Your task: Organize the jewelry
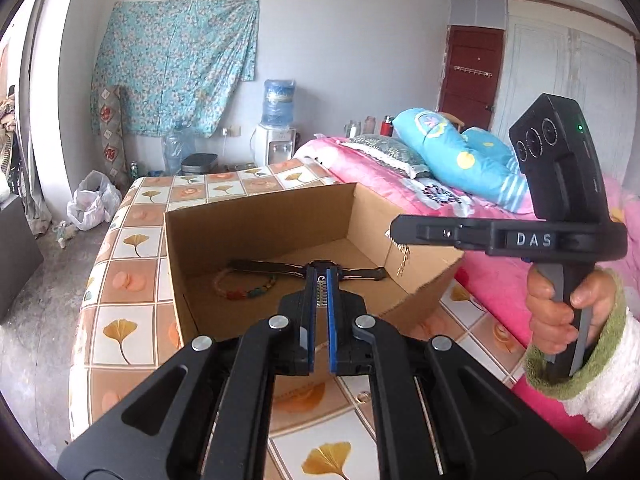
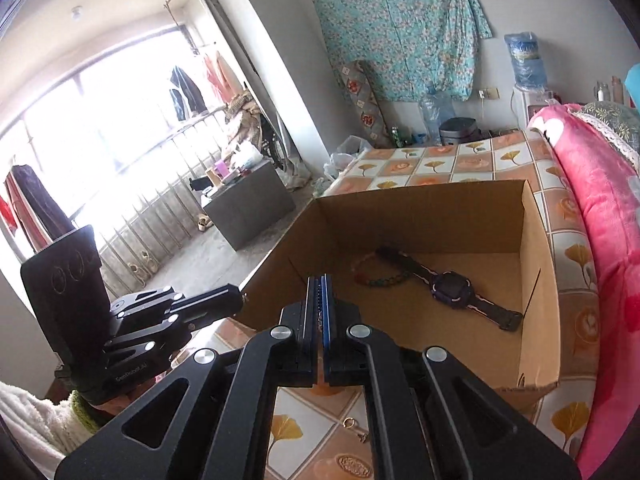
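An open cardboard box [image 1: 256,216] sits on the tiled-pattern cover. Inside lie a dark watch [image 2: 450,286] and a coloured bead bracelet [image 2: 376,278]. My left gripper [image 1: 320,276] hovers at the box's near wall, shut on a small silver jewelry piece [image 1: 323,292]. In the left wrist view my right gripper [image 1: 394,232] is above the box's right corner, shut on a gold chain [image 1: 404,258] that dangles from its tip. In the right wrist view that gripper [image 2: 319,280] is shut at the box's near edge, and the left gripper [image 2: 240,294] points at the box's left corner.
A small gold ring [image 2: 349,423] and a tiny clasp-like piece [image 2: 363,436] lie on the cover [image 2: 440,168] in front of the box. A pink blanket [image 2: 600,200] rises on the right. Blue pillows [image 1: 452,152] lie behind. A hand in a fleece sleeve [image 1: 560,312] grips the right handle.
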A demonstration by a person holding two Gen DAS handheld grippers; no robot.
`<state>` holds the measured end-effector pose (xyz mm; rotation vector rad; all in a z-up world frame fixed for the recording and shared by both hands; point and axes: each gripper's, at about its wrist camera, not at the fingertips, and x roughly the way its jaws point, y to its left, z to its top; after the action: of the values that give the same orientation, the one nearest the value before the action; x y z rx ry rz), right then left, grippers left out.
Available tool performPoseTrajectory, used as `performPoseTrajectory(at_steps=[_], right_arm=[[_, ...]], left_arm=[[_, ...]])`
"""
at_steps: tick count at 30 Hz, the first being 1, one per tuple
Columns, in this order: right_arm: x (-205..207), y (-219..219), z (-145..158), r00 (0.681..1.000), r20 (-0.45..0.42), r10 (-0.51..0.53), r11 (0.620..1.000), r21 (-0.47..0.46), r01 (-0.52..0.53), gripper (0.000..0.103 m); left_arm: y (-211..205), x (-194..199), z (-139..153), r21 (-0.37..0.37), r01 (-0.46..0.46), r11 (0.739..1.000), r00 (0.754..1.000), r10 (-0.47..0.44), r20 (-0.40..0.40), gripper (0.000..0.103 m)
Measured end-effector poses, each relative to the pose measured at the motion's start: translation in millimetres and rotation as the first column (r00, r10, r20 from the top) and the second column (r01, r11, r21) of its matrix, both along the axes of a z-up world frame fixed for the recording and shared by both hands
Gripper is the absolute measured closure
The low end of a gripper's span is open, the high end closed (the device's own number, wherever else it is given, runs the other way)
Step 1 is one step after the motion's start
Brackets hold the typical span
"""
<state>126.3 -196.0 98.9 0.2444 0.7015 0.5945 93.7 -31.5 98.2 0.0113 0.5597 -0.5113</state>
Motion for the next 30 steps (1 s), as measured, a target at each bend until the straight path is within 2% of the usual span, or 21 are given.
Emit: performPoseTrajectory(at_steps=[3, 6, 10, 13, 14, 17, 23, 28, 30], right_arm=[[31, 8, -21, 0.996, -0.083, -0.039, 0.998, -0.061, 0.034, 0.101], [53, 11, -41, 0.984, -0.166, -0.063, 0.995, -0.086, 0.049, 0.101], [66, 12, -53, 0.977, -0.195, -0.083, 0.99, -0.125, 0.059, 0.1], [67, 11, -55, 0.978, -0.19, -0.092, 0.989, -0.134, 0.067, 0.1], [67, 10, -54, 0.977, -0.188, -0.097, 0.988, -0.133, 0.072, 0.1], [62, 5, -52, 0.977, -0.184, -0.108, 0.989, -0.119, 0.087, 0.099], [48, -4, -39, 0.978, -0.16, -0.135, 0.988, -0.096, 0.12, 0.097], [13, -10, -12, 0.984, -0.078, -0.159, 0.985, -0.075, 0.153, 0.071], [-6, -10, -2, 0.986, -0.041, -0.165, 0.983, -0.09, 0.16, 0.065]], left_arm=[[-1, 44, -10, -0.003, -0.008, 1.0, 0.993, 0.007, -0.117, 0.099], [-4, 78, -26, 0.032, -0.034, 0.999, 0.977, 0.04, -0.21, 0.099], [-5, 102, -43, 0.057, -0.054, 0.997, 0.961, 0.067, -0.269, 0.099], [-1, 109, -50, 0.056, -0.074, 0.996, 0.951, 0.087, -0.295, 0.09], [1, 111, -52, 0.054, -0.082, 0.995, 0.95, 0.094, -0.297, 0.086], [5, 114, -52, 0.044, -0.091, 0.995, 0.951, 0.1, -0.294, 0.086], [15, 93, -35, 0.007, -0.106, 0.994, 0.964, 0.104, -0.244, 0.081], [28, 48, -10, -0.037, -0.095, 0.995, 0.984, 0.088, -0.152, 0.063], [34, 28, -3, -0.051, -0.086, 0.995, 0.989, 0.079, -0.124, 0.056]])
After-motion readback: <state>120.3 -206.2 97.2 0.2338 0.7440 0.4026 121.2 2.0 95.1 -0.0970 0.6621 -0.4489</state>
